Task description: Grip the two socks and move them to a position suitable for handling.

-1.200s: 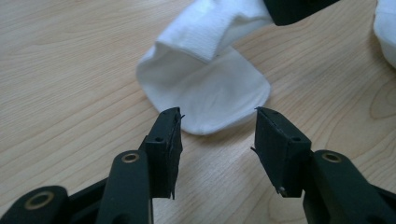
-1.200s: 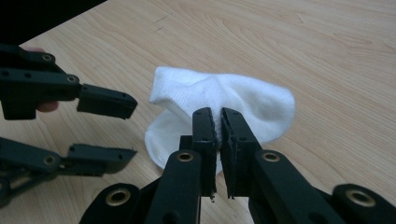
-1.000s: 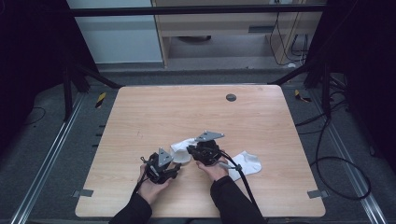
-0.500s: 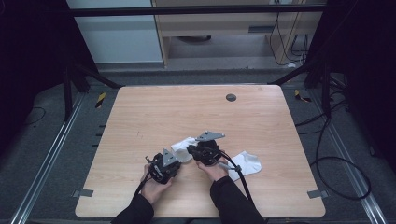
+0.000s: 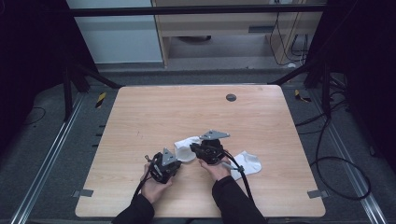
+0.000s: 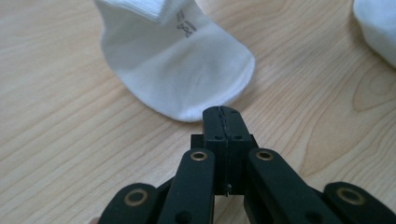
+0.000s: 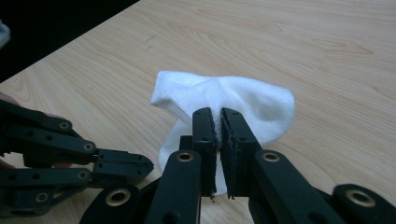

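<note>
A white ankle sock [image 5: 186,154] lies near the table's front, between my two grippers. My right gripper [image 5: 192,148] is shut on it: in the right gripper view its jaws [image 7: 217,116] pinch a bunched fold of the sock [image 7: 261,107]. My left gripper [image 5: 179,160] has just been closing and now stands shut, tips [image 6: 222,114] right at the sock's rounded toe edge [image 6: 177,70]. No cloth shows between its jaws. The left gripper [image 7: 148,165] also appears low on the left in the right gripper view.
A second white sock [image 5: 250,162] lies flat to the right of my right hand, its edge at the top right of the left gripper view [image 6: 378,23]. The wooden table [image 5: 196,112] has a small dark disc [image 5: 230,97] near its far edge. Cables trail off the front.
The left gripper looks narrower than a second ago, its jaws drawn together. Both hands and both socks keep their places.
</note>
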{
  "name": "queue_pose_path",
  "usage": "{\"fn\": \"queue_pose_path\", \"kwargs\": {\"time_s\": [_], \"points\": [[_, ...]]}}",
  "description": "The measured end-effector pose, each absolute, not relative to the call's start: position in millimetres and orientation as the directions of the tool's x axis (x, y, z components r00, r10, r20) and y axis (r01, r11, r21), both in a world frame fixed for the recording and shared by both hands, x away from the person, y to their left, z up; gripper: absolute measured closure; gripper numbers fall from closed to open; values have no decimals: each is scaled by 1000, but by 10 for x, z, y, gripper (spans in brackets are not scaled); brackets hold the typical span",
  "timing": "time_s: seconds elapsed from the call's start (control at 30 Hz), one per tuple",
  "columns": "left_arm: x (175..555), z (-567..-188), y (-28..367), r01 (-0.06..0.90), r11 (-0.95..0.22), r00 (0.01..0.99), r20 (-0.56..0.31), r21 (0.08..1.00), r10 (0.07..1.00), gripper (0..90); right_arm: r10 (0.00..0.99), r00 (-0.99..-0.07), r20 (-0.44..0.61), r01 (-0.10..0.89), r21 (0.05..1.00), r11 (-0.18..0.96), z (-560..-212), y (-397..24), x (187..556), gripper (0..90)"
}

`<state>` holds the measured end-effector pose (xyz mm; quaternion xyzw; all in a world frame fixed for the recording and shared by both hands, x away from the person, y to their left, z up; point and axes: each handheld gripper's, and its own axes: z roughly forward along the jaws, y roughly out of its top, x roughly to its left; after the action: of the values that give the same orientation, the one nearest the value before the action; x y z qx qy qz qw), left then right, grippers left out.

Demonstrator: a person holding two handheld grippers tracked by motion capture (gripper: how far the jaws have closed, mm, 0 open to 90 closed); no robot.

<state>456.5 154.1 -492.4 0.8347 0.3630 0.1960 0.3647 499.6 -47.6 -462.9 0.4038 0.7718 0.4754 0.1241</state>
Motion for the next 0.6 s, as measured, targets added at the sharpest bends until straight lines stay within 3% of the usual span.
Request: {"fn": "queue_pose_path", "kwargs": {"time_s": [0.1,0.27,0.37,0.6], "points": [[4538,-4895,1548,438,-444,650,65,782,757,895,748,-634,193,510,832,218,-4624,-499,4992,847],[4570,-4917,1479,418,-438,657,68,796,751,675,754,-624,204,524,825,211,-4649,-520,5002,847],[4610,-4950,1433,409,-444,666,71,797,742,617,754,-622,212,529,823,205,-4653,-520,5009,847],[4694,-4985,1349,386,-467,689,88,795,719,604,754,-618,223,537,820,198,-4646,-528,5017,847]]}}
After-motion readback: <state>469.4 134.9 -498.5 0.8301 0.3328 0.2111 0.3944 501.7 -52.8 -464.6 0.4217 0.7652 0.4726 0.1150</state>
